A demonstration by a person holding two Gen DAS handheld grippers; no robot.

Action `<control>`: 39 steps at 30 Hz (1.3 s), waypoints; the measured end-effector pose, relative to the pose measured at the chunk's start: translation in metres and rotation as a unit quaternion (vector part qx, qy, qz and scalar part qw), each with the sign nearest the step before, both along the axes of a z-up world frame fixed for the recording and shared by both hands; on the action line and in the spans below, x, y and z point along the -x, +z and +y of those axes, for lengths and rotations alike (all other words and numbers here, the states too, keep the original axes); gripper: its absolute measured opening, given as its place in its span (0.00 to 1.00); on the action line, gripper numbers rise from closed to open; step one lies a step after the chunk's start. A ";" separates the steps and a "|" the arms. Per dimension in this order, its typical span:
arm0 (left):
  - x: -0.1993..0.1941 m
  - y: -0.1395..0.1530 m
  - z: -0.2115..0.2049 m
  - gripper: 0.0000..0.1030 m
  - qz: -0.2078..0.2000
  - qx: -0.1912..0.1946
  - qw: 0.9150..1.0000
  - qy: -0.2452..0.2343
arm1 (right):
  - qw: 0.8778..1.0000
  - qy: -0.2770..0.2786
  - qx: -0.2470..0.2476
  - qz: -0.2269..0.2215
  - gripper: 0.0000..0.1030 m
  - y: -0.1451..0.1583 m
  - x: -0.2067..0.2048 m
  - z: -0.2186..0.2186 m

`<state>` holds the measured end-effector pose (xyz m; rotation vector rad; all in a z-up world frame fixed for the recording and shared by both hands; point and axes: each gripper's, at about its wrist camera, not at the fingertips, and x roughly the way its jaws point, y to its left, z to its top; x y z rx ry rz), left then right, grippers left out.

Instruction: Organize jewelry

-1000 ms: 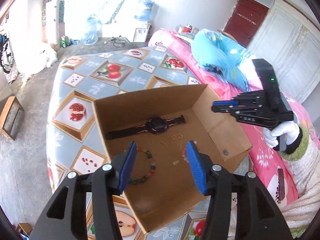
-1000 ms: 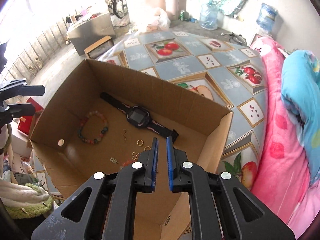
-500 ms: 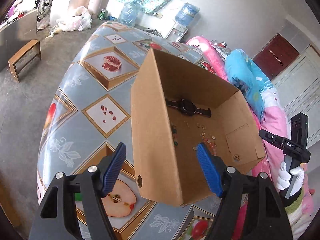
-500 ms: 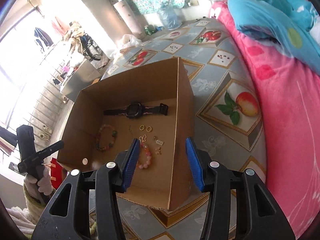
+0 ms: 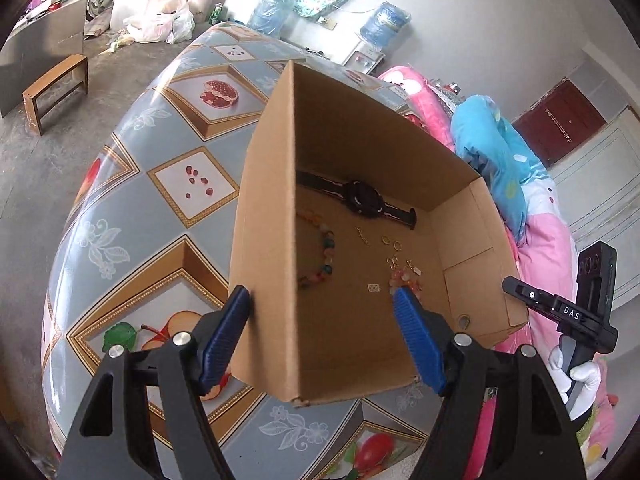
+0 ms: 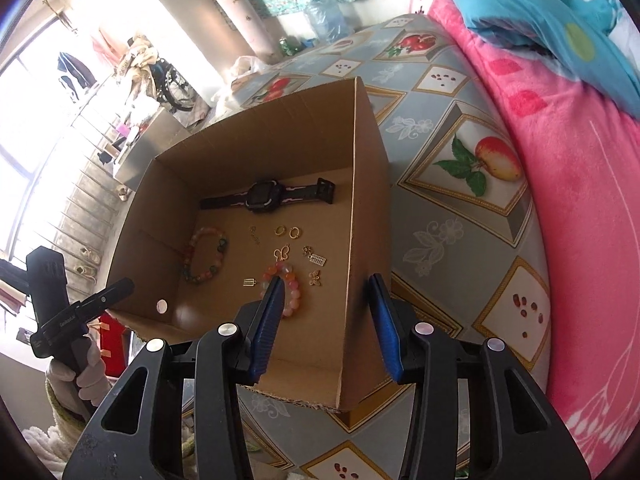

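Since the earlier frames, both grippers have been brought from above the cardboard box (image 5: 264, 240) down to its opposite side walls, and their jaws have just been opening; the right ones have since closed back a little. A side wall is now straddled by the left gripper (image 5: 322, 316), whose blue pads are spread wide, one outside and one inside the box; whether the outer pad touches the cardboard cannot be told. The opposite wall is straddled likewise by the right gripper (image 6: 326, 300), its pads parted on either side of the wall, with no pressing seen.

The box is set on a tablecloth (image 6: 452, 216) printed with fruit. On the box floor a black watch (image 6: 264, 196) is laid along the far wall. Nearer, a multicoloured bead bracelet (image 6: 204, 256), two small gold rings (image 6: 288, 232), a few small gold charms (image 6: 316, 260) and a pink bead bracelet (image 6: 290, 280) are spread apart from one another. The pink bracelet is partly hidden behind the right gripper's inner pad.
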<state>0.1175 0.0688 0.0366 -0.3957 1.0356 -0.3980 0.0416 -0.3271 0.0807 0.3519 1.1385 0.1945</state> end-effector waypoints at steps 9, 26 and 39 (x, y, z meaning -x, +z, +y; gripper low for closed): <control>0.042 0.001 -0.001 0.70 0.008 -0.001 1.000 -0.011 | 1.000 -0.013 0.000 0.001 0.46 0.003 0.039 0.002; 0.135 0.036 -0.002 0.72 -0.163 -0.126 0.976 0.071 | 0.986 -0.055 0.068 -0.142 0.60 0.031 0.125 0.010; 0.186 0.028 -0.063 0.91 -0.211 -0.234 0.940 0.129 | 0.967 -0.039 0.072 -0.239 0.91 0.025 0.186 0.056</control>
